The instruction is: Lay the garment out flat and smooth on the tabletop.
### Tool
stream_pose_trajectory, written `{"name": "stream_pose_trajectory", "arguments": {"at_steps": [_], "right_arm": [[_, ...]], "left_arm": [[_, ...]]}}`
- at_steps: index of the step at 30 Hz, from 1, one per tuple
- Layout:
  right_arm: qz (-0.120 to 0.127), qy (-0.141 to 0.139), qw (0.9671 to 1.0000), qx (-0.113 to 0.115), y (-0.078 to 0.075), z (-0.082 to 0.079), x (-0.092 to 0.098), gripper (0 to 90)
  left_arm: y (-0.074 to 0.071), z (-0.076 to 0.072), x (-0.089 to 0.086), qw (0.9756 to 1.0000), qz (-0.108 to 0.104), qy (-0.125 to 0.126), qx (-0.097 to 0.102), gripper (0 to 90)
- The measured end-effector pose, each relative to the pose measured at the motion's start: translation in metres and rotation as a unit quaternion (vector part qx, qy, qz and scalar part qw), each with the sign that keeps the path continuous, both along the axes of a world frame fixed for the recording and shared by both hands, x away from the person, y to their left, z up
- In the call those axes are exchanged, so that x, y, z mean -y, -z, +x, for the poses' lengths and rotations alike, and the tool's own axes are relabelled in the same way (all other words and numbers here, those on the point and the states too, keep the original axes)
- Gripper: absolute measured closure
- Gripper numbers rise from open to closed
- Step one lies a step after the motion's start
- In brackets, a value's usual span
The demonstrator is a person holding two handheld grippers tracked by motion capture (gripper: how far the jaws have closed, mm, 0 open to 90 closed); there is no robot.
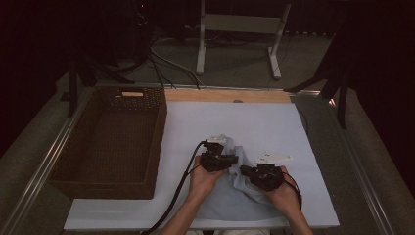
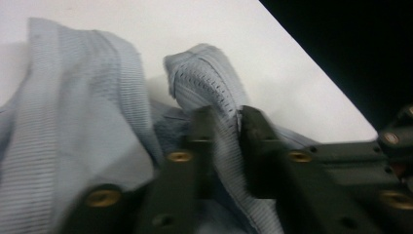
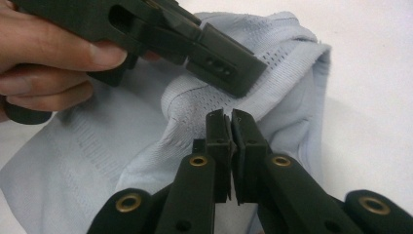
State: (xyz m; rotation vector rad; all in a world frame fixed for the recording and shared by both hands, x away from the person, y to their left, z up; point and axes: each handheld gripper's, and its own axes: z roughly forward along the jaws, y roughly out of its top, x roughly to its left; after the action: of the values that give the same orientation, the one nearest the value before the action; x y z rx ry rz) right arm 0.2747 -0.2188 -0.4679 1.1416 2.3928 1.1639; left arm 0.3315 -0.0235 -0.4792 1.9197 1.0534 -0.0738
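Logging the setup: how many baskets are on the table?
1. A brown wicker basket sits at the table's left side, beside the white mat; the light-blue cloth lies on the mat, outside it.

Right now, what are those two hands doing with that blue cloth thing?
A person is holding a gripper in each hand and working on a light blue cloth lying on the white table sheet. The left gripper has its jaws pinched on a raised fold of the cloth. The right gripper has its jaws shut right at the cloth's edge; whether any fabric is caught between them is hard to tell. A brown wicker basket sits to the left.
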Motion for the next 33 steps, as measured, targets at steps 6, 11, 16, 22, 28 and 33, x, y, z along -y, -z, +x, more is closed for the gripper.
{"name": "stream_pose_trajectory", "arguments": {"at_steps": [6,11,16,22,28,33], "right_arm": [[0.01,0.011,0.9998,0.01,-0.004,-0.003,0.01,65.4],[0.011,0.043,0.9987,0.025,-0.012,0.001,0.025,57.2],[0.006,0.067,0.9969,0.04,-0.02,0.007,0.032,56.1],[0.008,0.068,0.9967,0.045,-0.023,0.013,0.027,55.7],[0.004,0.064,0.9968,0.047,-0.023,0.019,0.019,54.0],[0.0,0.059,0.9967,0.057,-0.025,0.022,0.014,50.4]], "left_arm": [[-0.009,-0.008,-0.005,0.9993,-0.012,0.018,0.03,86.2],[-0.018,-0.018,-0.013,0.9972,-0.029,0.035,0.06,86.0],[-0.023,-0.024,-0.02,0.9954,-0.038,0.047,0.075,85.8],[-0.027,-0.03,-0.022,0.9935,-0.049,0.057,0.085,85.7],[-0.029,-0.036,-0.021,0.9914,-0.055,0.072,0.094,85.6],[-0.03,-0.041,-0.018,0.9885,-0.061,0.095,0.101,85.6]]}}
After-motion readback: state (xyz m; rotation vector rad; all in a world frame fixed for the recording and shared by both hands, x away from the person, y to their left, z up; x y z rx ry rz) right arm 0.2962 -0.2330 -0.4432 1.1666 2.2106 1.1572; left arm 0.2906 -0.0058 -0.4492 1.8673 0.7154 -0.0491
